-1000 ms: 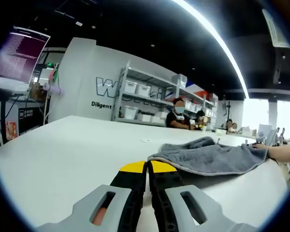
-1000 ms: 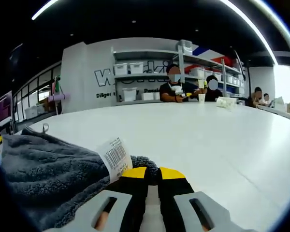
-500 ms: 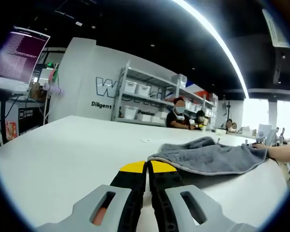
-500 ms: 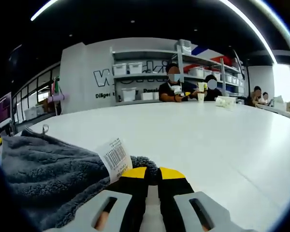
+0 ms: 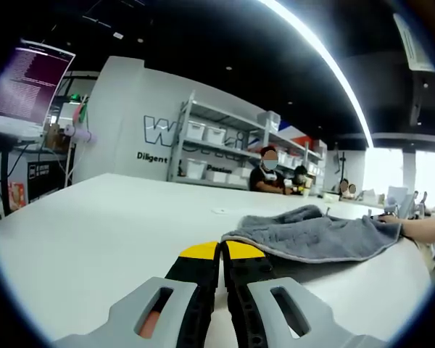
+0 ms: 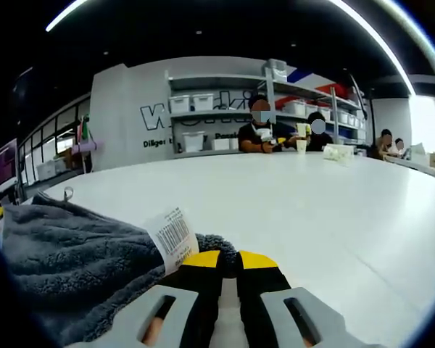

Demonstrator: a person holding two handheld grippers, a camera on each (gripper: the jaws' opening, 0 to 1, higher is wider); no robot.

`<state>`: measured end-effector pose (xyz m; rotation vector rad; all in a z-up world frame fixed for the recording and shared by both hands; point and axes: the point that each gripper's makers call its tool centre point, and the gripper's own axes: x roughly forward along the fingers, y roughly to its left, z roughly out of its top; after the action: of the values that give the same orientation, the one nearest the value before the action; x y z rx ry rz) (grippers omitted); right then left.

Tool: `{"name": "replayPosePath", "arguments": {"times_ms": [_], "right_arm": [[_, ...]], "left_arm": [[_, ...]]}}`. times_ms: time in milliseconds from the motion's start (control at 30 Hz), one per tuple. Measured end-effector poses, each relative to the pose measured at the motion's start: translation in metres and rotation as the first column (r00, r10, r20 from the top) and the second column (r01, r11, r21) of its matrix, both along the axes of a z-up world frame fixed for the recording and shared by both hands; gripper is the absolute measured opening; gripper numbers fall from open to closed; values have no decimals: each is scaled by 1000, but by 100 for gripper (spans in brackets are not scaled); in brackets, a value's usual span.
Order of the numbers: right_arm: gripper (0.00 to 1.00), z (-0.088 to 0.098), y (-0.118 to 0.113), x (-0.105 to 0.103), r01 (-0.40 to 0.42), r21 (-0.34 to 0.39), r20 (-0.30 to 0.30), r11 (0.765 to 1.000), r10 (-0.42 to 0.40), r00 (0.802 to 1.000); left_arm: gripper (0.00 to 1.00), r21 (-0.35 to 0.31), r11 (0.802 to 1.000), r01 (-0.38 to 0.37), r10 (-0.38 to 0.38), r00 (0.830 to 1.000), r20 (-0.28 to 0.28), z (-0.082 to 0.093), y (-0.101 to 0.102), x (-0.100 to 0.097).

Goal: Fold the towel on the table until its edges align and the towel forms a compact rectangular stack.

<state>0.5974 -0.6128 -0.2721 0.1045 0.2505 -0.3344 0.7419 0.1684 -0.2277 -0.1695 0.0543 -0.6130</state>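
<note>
White table (image 5: 109, 210) with a smooth, matte top, reaching back toward the far wall. Grey towel (image 5: 315, 235) lying directly on it, bunched into soft folds rather than spread flat. Small pale scrap (image 5: 219, 211) on the bare top beyond the towel; too small to identify. In the right gripper view the same table (image 6: 326, 203) carries the towel (image 6: 65, 254) at lower left, with a white barcode tag (image 6: 174, 235) standing up from its near edge.

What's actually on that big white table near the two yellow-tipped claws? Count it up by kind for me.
Grey towel: 1
White barcode tag on the towel: 1
Yellow-tipped grippers: 2, left and right
Total: 4
</note>
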Motion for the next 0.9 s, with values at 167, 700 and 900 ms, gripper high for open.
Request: {"name": "replayPosePath", "arguments": {"times_ms": [167,700,900], "right_arm": [[4,0,0,0,0,1,0,1000,0,1000],[4,0,3,0,-1,1,0,1000,1,1000],[4,0,1,0,-1,1,1,1000,1,1000]], "left_arm": [[2,-1,1000,0,0,1000,-1,0,0,0],[2,1,1000,0,0,1000,0,-1,1,0],[2,1,1000,0,0,1000,-1,-1,2,1]]}}
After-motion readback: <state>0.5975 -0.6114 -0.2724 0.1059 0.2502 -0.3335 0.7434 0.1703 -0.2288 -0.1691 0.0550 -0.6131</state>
